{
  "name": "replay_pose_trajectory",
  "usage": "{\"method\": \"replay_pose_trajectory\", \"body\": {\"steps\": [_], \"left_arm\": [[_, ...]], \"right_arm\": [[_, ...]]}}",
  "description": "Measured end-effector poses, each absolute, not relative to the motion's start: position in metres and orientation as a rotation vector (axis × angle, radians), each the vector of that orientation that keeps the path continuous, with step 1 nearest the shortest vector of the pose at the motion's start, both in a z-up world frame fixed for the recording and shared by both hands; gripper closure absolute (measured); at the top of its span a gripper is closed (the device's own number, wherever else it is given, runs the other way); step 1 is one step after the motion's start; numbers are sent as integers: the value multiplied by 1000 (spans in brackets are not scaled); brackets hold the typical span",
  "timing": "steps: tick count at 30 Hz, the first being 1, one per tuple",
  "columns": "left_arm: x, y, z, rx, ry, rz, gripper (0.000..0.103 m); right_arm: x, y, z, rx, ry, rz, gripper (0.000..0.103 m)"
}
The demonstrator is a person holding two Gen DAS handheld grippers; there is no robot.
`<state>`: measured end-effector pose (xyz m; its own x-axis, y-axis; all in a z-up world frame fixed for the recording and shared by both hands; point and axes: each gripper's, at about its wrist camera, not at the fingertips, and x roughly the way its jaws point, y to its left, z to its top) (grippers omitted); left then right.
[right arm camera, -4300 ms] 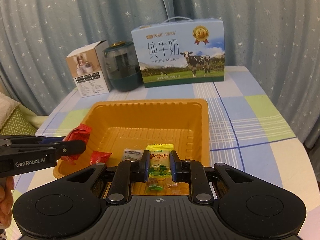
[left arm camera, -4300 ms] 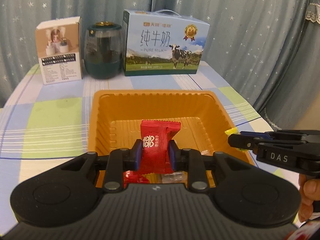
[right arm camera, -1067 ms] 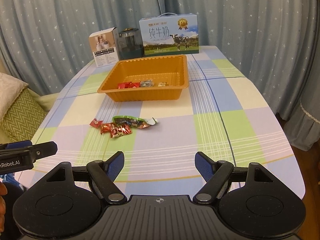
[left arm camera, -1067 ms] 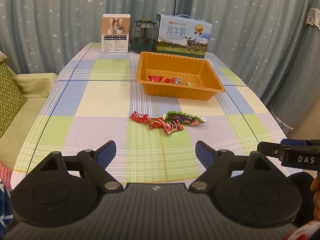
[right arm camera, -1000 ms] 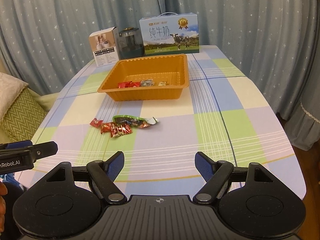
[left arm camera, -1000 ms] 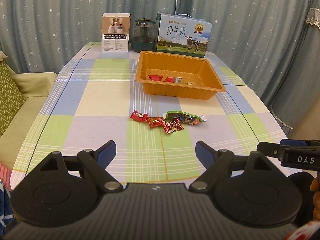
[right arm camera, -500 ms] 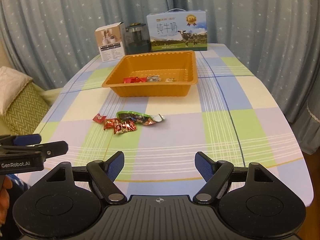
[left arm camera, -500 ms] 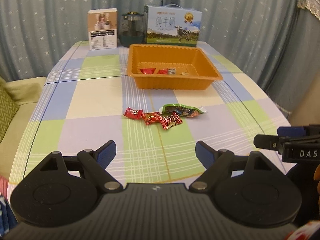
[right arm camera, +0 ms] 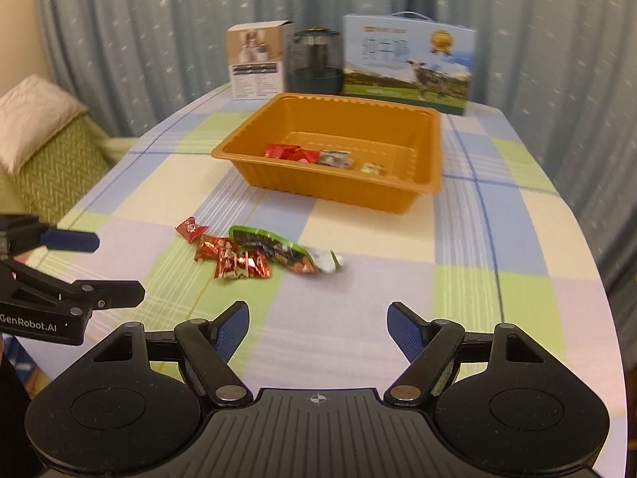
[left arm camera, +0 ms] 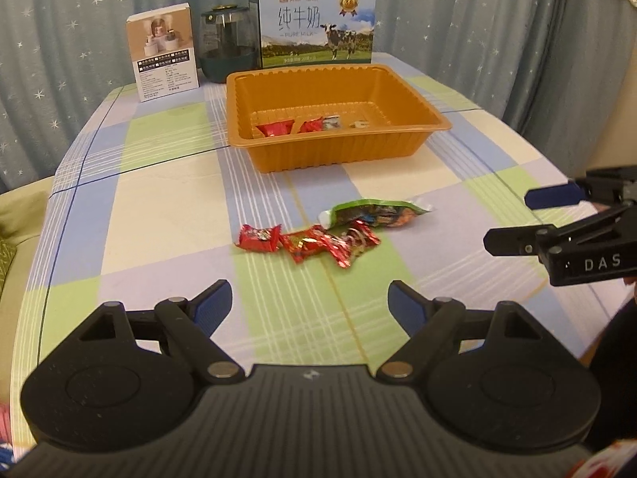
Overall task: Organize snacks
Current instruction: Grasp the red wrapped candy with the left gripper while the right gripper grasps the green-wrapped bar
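You have bare checked tablecloth (left arm camera: 167, 207) between your jaws and the red-wrapped candies (left arm camera: 306, 241) at twelve o'clock; beyond them the orange plastic tray (left arm camera: 338, 155) blocks, with boxes (left arm camera: 318, 28) behind it.

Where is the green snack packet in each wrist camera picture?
Left wrist view: the green packet lies on the table just right of centre, right of the red candies, nearer than the orange tray.
Right wrist view: the green packet lies left of centre, again right of the red candies.
Shared landmark: the orange tray, with the milk box behind it.
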<state>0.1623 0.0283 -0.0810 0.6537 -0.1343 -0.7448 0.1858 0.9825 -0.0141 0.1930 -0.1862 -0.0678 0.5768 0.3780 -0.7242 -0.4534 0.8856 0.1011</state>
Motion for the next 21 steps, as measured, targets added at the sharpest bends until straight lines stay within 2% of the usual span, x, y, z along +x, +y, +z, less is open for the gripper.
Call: {"method": "replay_pose_trajectory", "body": {"steps": [3, 7, 21], "left_arm": [[179, 33, -88, 71, 845, -178, 19], [199, 36, -95, 78, 846, -180, 19], [226, 41, -121, 49, 862, -199, 19]], "right_arm": [[213, -176, -77, -148, 811, 521, 27], [235, -165, -89, -205, 804, 573, 38], [275, -121, -133, -423, 762, 740, 64]]}}
